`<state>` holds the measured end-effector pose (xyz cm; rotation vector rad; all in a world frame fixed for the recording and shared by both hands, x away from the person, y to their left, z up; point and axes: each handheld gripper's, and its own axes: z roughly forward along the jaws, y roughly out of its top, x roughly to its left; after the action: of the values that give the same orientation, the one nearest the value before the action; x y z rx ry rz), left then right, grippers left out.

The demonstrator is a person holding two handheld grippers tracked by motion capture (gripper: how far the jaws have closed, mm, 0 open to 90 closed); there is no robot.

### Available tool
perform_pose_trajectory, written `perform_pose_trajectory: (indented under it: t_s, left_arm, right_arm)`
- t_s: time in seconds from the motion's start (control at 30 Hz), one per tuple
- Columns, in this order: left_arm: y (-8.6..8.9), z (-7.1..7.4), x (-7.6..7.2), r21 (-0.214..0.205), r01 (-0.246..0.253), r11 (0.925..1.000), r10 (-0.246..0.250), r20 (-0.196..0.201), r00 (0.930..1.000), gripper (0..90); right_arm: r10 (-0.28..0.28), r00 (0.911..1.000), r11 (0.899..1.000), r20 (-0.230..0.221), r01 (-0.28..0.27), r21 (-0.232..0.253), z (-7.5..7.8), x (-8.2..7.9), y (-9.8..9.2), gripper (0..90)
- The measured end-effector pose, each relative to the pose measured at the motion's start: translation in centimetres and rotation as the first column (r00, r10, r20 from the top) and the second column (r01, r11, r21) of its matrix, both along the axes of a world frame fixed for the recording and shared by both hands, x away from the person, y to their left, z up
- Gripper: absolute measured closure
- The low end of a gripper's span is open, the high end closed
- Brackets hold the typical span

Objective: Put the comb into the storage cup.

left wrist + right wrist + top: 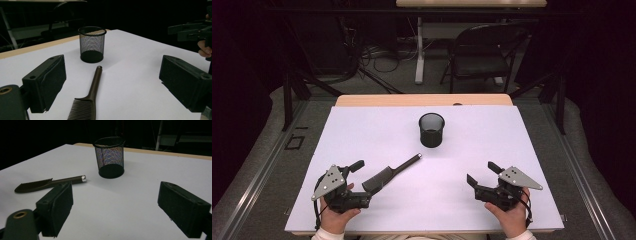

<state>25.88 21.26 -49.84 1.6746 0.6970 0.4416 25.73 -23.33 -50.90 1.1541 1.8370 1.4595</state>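
Nearest me, my left hand-held gripper (358,176) sits at the near left of the white counter (492,145), jaws spread wide and holding nothing. The comb (390,173) lies flat just beside it; in the left gripper view its toothed end (82,110) lies low between the two open jaws, neither pad touching it. My right hand-held gripper (481,173) rests at the near right, well apart from the comb, also wide open and empty.

I judge the step in hand to be picking up the comb with the left hand-held gripper. To do it well, I'd ease forward and down until the pads straddle the handle just past the teeth, close across the narrow width rather than along the length, and keep the jaws low enough to catch a thing lying this flat.

The comb's long axis runs diagonally, from near left to far right. The teeth end is nearest my left hand; the slim handle, tipped with a small metal cap (83,178), points toward the black mesh pen cup (431,129). That cup stands upright farther off, near the middle of the counter, apart from the handle tip.
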Motion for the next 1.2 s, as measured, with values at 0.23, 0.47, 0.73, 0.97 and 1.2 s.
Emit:
perform_pose_trajectory:
  t_s: [0.23,0.47,0.73,0.97,1.2]
  left_arm:
    - [-0.5,0.0,-0.1,0.014,0.006,0.9999,-0.006,-0.004,1.0,12.4]
    - [-0.9,0.0,-0.1,0.03,-0.007,0.9995,0.007,-0.011,0.9999,18.2]
    - [-1.2,-1.0,0.9,0.005,-0.022,0.9998,0.022,-0.078,0.9967,30.2]
    - [-1.5,-1.0,0.9,-0.033,-0.024,0.9992,0.021,-0.084,0.9963,40.2]
    - [-1.9,-0.6,1.4,-0.041,-0.015,0.999,0.009,-0.129,0.9917,41.1]
  right_arm:
    - [0.004,1.0,1.0,-0.001,-0.004,-0.029,-0.2,0.1,0.2,15.3]
    - [0.0,1.0,0.999,0.0,0.0,-0.04,-0.4,0.4,0.7,18.2]
    - [0.0,0.9999,0.999,0.017,0.001,-0.054,-0.6,0.5,1.3,20.5]
    - [0.005,1.0,0.999,0.008,-0.005,-0.051,-1.0,0.6,1.2,20.6]
    - [-0.01,0.9997,0.997,0.023,0.011,-0.072,-1.0,0.5,1.2,23.8]
